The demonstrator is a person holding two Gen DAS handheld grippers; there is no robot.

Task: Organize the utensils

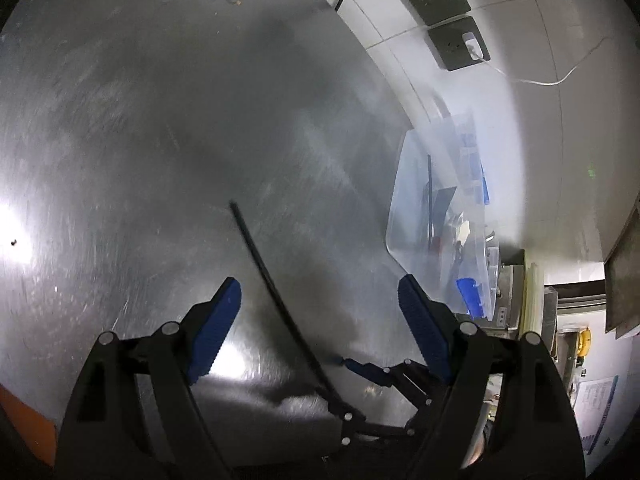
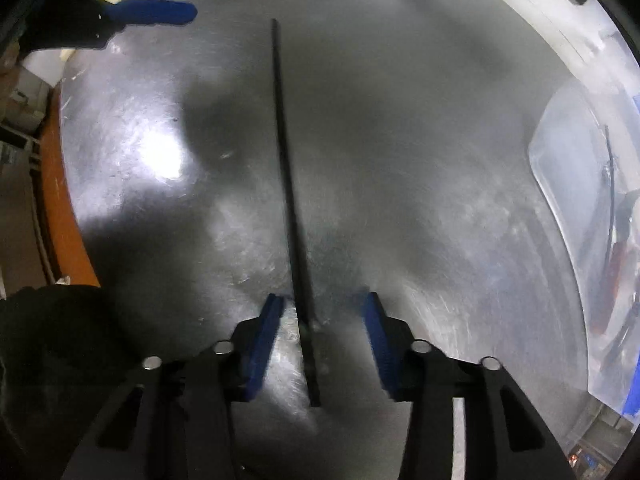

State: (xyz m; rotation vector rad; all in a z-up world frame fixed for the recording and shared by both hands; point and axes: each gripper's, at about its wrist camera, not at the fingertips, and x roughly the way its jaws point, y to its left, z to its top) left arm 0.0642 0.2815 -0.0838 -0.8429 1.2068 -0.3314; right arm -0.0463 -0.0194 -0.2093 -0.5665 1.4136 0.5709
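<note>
Steel worktop (image 2: 400, 160) with a single black chopstick (image 2: 289, 184) lying flat on it. The right gripper (image 2: 324, 308) points down over the chopstick's near end, jaws apart; the stick lies between the blue pads (image 2: 262, 352), closer to the left one, and neither pad presses on it. The left gripper (image 1: 320, 292) hangs above the same chopstick (image 1: 272, 276), jaws spread wide and empty. A clear plastic bin (image 1: 408, 200) holding assorted items sits near the tiled wall (image 1: 540, 100), well apart from the stick
</note>
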